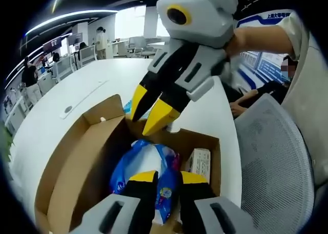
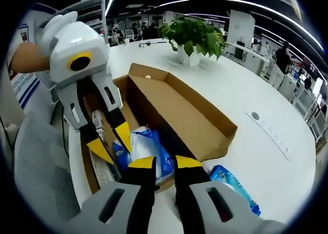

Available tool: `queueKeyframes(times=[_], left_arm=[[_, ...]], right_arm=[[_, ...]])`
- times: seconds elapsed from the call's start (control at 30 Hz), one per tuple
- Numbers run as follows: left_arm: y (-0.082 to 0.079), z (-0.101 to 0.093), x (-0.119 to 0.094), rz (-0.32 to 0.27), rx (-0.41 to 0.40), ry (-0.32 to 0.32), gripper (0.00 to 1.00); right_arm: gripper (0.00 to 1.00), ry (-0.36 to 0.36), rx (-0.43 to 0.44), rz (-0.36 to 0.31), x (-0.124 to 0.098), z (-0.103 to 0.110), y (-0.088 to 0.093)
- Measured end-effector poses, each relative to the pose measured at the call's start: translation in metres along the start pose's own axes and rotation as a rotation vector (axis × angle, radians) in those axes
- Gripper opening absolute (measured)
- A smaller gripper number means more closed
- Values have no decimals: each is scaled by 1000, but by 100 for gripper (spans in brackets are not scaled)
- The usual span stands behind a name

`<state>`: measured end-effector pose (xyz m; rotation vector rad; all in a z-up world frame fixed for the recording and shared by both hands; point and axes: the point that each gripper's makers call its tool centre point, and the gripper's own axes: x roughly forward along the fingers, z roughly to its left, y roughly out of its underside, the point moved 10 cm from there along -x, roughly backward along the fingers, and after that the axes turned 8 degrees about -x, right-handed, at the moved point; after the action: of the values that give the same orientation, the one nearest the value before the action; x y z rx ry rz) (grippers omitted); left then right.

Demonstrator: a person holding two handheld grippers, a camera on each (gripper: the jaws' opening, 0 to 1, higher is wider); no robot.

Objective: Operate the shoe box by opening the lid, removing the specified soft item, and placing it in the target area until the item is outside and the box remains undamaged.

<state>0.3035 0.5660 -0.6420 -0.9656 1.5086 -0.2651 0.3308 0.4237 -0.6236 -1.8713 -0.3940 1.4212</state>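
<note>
An open cardboard shoe box lies on a white table, its lid folded out flat. Inside lies a soft blue and white pack. My left gripper reaches down into the box, and its jaws pinch the near edge of that pack. My right gripper hovers over the opposite side of the box, jaws slightly apart with nothing between them. A second blue pack lies on the table outside the box.
A small white carton stands in the box beside the pack. A grey mesh chair is close to the table edge, with a seated person behind. A potted plant stands far across the table.
</note>
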Motion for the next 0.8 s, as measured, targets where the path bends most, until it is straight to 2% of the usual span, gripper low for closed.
queueKeyframes(times=[0.2, 0.47, 0.8], left_arm=[[-2, -2, 8, 21, 31, 20, 9], [7, 2, 12, 64, 39, 11, 6], [11, 7, 10, 66, -12, -4, 0]], right_arm=[[11, -14, -16, 17, 11, 0, -2], [9, -33, -28, 42, 26, 1, -3], [4, -29, -49, 100, 49, 3, -3]])
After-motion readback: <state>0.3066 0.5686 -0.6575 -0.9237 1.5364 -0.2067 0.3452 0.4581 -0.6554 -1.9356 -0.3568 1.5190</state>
